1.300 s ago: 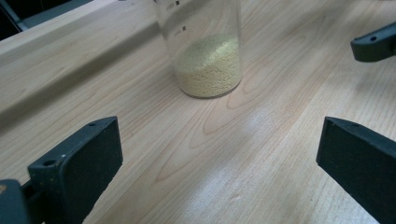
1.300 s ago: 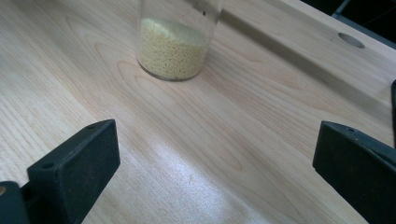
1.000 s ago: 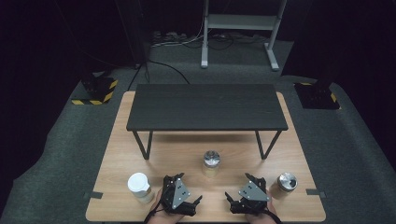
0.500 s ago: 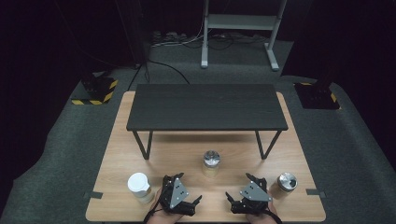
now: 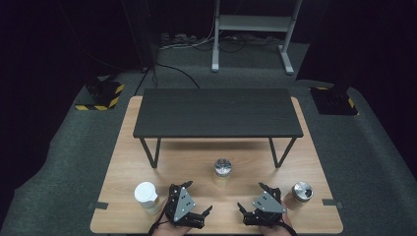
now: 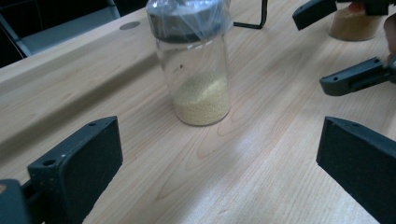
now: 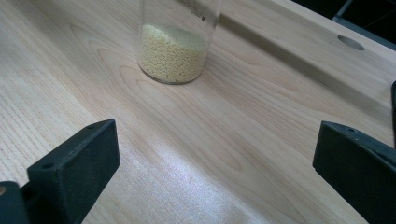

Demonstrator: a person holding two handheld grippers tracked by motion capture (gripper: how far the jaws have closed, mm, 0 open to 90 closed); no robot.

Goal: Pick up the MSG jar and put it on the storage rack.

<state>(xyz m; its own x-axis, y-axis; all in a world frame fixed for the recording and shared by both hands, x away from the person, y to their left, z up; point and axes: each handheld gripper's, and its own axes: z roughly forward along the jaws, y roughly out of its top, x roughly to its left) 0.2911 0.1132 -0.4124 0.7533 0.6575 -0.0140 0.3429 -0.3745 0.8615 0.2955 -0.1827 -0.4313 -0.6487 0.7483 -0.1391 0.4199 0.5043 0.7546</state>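
Basically nothing has moved over the last second: left tool (image 5: 196, 209) and right tool (image 5: 253, 199) sit at the desk's (image 5: 314, 162) near edge, both spread and empty, so no grasp has started. Middle jar (image 5: 222, 171) stands ahead between them, white-lidded jar (image 5: 146, 196) near the left corner, third jar (image 5: 301, 193) near the right. Left gripper view adds plastic wrap over the middle jar's lid (image 6: 189, 16) and yellow grains inside.
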